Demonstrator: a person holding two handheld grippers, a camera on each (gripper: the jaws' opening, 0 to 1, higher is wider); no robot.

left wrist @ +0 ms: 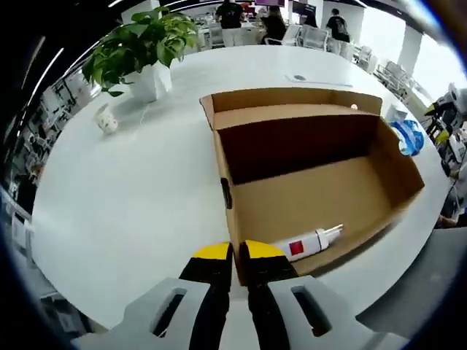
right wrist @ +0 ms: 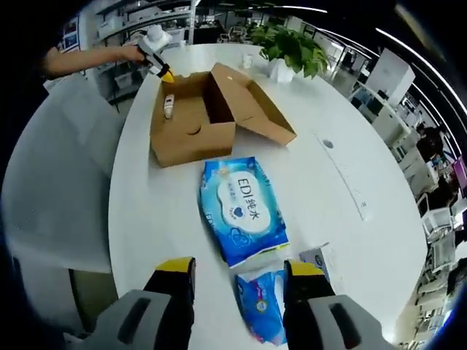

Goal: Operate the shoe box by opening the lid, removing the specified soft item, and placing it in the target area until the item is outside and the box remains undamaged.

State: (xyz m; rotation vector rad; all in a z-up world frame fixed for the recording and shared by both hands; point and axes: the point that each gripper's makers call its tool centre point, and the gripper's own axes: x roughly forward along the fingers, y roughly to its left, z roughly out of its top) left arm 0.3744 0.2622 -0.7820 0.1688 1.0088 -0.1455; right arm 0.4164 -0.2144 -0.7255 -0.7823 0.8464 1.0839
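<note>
The left claw (left wrist: 233, 251) is pinching the shoe box (left wrist: 306, 175) wall, seemingly steadying it, while the wide right claw (right wrist: 239, 268) is hovering just short of the blue wipes pack (right wrist: 241, 208), lengthwise toward the box.

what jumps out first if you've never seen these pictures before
The open cardboard box on the white table, with a small white tube lying inside and the left tool shut on its near wall. In the right gripper view, a blue wipes pack lies flat outside the box, just ahead of the open right tool. A potted plant stands behind.
</note>
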